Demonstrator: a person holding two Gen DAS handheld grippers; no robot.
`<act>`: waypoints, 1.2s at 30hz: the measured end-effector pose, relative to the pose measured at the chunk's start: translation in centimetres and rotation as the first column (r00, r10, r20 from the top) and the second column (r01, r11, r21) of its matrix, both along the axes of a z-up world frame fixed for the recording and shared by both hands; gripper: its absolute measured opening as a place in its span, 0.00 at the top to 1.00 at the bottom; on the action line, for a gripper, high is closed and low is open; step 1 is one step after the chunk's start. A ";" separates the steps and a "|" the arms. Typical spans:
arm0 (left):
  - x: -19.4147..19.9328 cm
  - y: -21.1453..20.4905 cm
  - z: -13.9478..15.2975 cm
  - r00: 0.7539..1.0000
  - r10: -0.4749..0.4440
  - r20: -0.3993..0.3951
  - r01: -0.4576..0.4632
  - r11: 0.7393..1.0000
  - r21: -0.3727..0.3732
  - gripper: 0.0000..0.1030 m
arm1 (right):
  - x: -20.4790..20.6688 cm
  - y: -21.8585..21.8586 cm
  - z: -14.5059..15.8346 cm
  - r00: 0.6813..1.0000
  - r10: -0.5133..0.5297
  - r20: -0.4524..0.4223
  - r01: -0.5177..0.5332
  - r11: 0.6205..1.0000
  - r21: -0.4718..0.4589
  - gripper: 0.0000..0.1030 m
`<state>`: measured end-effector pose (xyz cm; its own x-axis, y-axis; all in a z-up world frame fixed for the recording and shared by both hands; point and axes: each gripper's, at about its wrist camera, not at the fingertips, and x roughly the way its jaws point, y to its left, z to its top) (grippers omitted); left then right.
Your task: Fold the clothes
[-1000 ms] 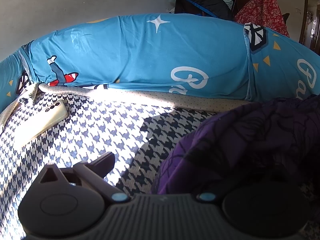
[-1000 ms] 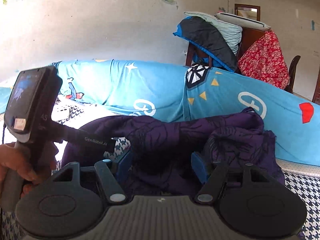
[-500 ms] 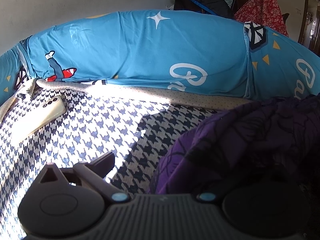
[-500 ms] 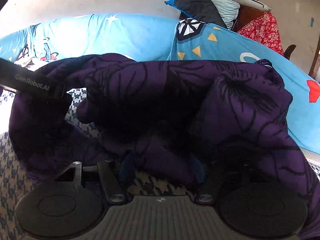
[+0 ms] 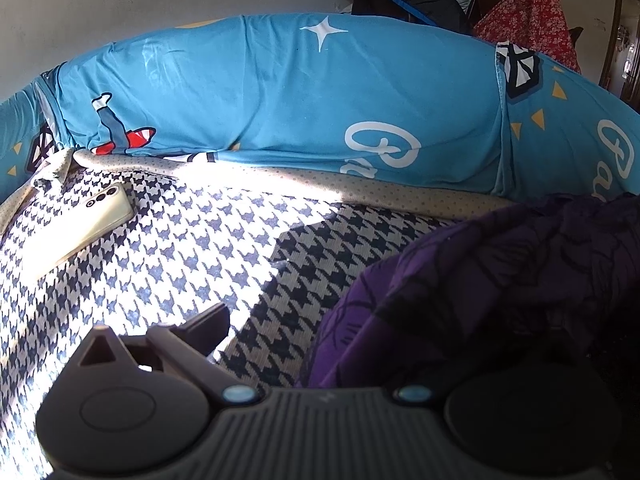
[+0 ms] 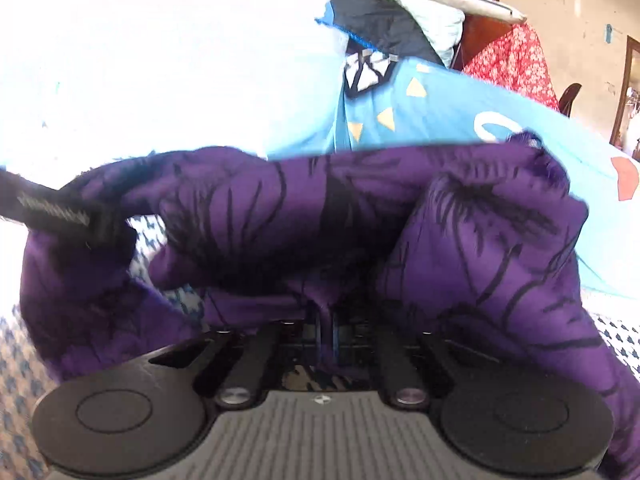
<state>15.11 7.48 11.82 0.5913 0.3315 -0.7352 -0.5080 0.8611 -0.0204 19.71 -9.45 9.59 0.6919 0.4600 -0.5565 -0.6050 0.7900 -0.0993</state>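
My right claw [image 6: 326,330] is pinched tight on a fold of the purple garment [image 6: 360,216], its two blue pads drawn together with cloth between them. The garment bunches up in front of that claw, a long top edge running across the right-wrist view and a bulky lobe hanging at the right. At its left end the tip of my left claw [image 6: 100,226] is buried in the cloth; from there I cannot tell how its fingers stand.

In the left-wrist view one finger [image 5: 200,328] of my left claw shows, splayed off to the left; the other is hidden under the garment [image 5: 500,280], so I cannot tell whether that claw is closed on cloth.

The garment sits on the houndstooth cover [image 5: 180,248], toward its right side. Left of the garment the cover lies open and sunlit, and a shadow edge crosses it just beside the cloth. A phone [image 5: 80,228] lies well apart from the garment, near the cover's far left corner. Behind the garment a pale dotted hem [image 5: 360,188] marks the cover's back edge, and right behind that rises the blue cushion [image 5: 280,96], which walls off the far side. Beyond the cushion a chair piled with clothes [image 6: 400,28] stands by the wall.
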 end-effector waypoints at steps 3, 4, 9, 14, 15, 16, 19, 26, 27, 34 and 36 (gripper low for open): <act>-0.3 0.2 0.6 1.000 0.014 0.012 -0.014 1.000 0.011 0.00 | -0.9 -0.9 2.2 1.000 0.019 0.011 -0.020 0.997 0.077 0.94; -0.4 0.2 0.9 1.000 0.021 0.016 -0.021 1.000 0.017 0.00 | -1.2 -1.2 2.9 1.000 0.025 0.015 -0.026 0.994 0.102 0.94; -1.4 0.5 2.8 0.998 0.043 0.047 -0.044 0.999 0.028 0.00 | -3.0 -2.7 6.7 0.998 0.055 0.039 -0.063 0.971 0.232 0.94; -3.7 0.5 5.3 0.994 0.054 0.097 -0.061 0.996 0.067 0.00 | -7.4 -4.0 10.0 0.993 0.103 0.065 -0.119 0.935 0.333 0.94; -4.4 0.5 5.7 0.993 0.060 0.104 -0.067 0.995 0.070 0.00 | -8.5 -4.2 10.3 0.990 0.120 0.069 -0.136 0.930 0.342 0.94; -5.3 0.6 6.0 0.992 0.066 0.112 -0.074 0.995 0.071 0.00 | -9.6 -4.5 10.5 0.988 0.136 0.072 -0.153 0.924 0.352 0.94; -8.0 0.6 6.5 0.990 0.067 0.127 -0.077 0.994 0.076 0.00 | -13.2 -4.9 9.8 0.982 0.176 0.064 -0.187 0.929 0.321 0.91; -14.7 1.0 5.6 0.996 0.042 0.077 -0.048 0.995 0.082 0.00 | -17.8 -5.9 6.9 0.985 0.167 -0.037 -0.153 0.955 0.256 0.80; -15.6 1.1 5.5 0.997 0.038 0.071 -0.043 0.997 0.068 0.00 | -18.3 -6.1 6.8 0.986 0.163 -0.045 -0.146 0.955 0.259 0.75; -18.6 -1.2 4.3 0.999 -0.024 0.037 0.021 0.998 0.063 0.00 | -20.8 -8.1 6.0 0.996 0.032 -0.081 -0.011 0.969 0.247 0.61; -18.5 -2.2 3.7 0.998 -0.050 0.035 0.048 0.997 0.068 0.00 | -20.4 -8.4 5.7 0.996 -0.017 -0.093 0.037 0.974 0.225 0.61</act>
<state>-3.40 5.31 15.50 0.6341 0.3493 -0.6899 -0.4651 0.8850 0.0205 -0.67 -17.86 15.25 0.6576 0.5630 -0.5006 -0.5815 0.8018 0.1378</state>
